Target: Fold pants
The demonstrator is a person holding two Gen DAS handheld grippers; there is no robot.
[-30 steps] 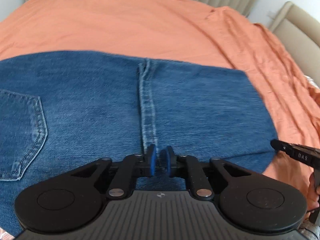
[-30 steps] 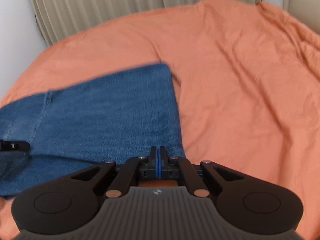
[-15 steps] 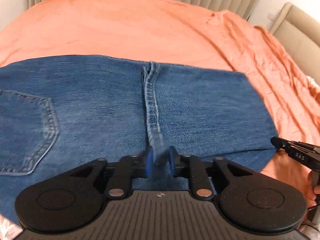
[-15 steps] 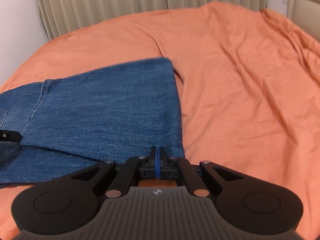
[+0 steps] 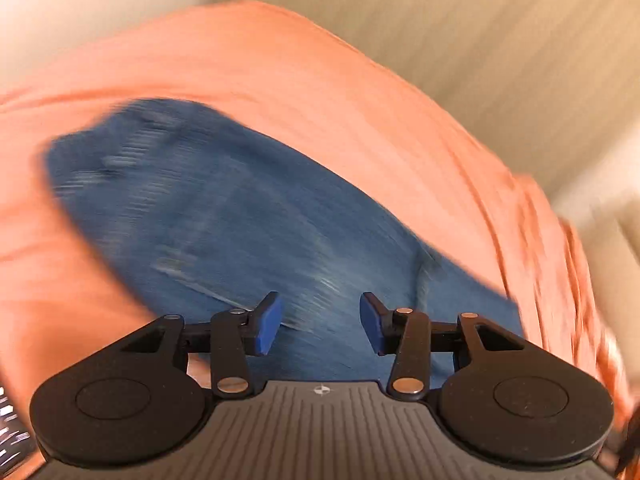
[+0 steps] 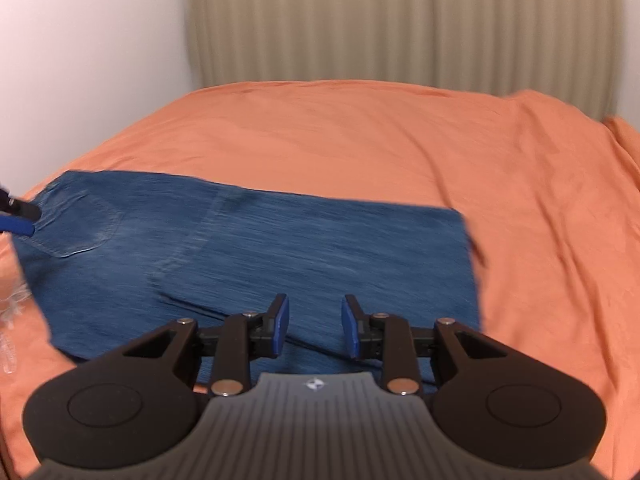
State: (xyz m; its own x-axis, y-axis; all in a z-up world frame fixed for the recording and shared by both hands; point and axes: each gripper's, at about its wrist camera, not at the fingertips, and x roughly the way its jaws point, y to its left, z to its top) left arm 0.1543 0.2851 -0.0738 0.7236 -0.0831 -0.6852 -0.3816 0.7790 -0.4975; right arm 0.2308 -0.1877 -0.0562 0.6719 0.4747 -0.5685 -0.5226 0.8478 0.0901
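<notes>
The blue jeans lie folded flat in a rectangle on the orange bedsheet, back pocket at the left end. In the left wrist view the jeans are motion-blurred. My left gripper is open and empty, above the near edge of the jeans. My right gripper is open and empty, above the near edge of the jeans toward their right half. A left gripper fingertip shows at the jeans' left end in the right wrist view.
The orange sheet covers the whole bed. A beige pleated curtain hangs behind it, with a white wall at the left. The sheet is wrinkled at the right.
Both grippers have opened and let go of the jeans. They have pulled back and up from the cloth. The left one has swung fast to the left end.
</notes>
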